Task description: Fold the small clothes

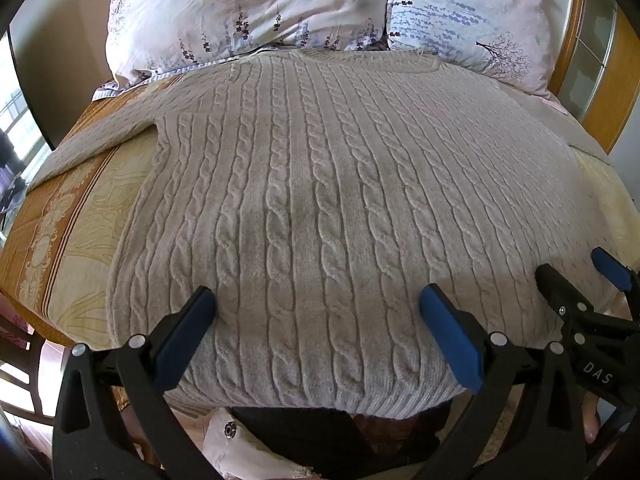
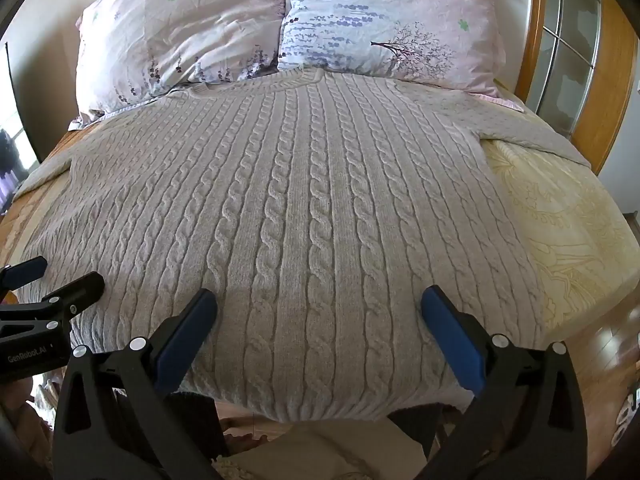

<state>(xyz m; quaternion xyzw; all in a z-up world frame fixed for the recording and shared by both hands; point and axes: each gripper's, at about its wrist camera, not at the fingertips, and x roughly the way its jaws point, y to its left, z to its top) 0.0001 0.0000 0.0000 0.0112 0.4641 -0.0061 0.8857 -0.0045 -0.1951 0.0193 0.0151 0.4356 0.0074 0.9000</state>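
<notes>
Left wrist view: grey cable-knit sweater spread flat on bed, collar toward two pillows, hem at near edge. Left tongs wide open above hem, gripping nothing. Right tongs likewise open, empty, just beside.

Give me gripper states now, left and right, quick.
Left gripper: open wide, holding nothing, above the sweater near its hem.
Right gripper: open wide, holding nothing, also over the sweater's near hem.
</notes>
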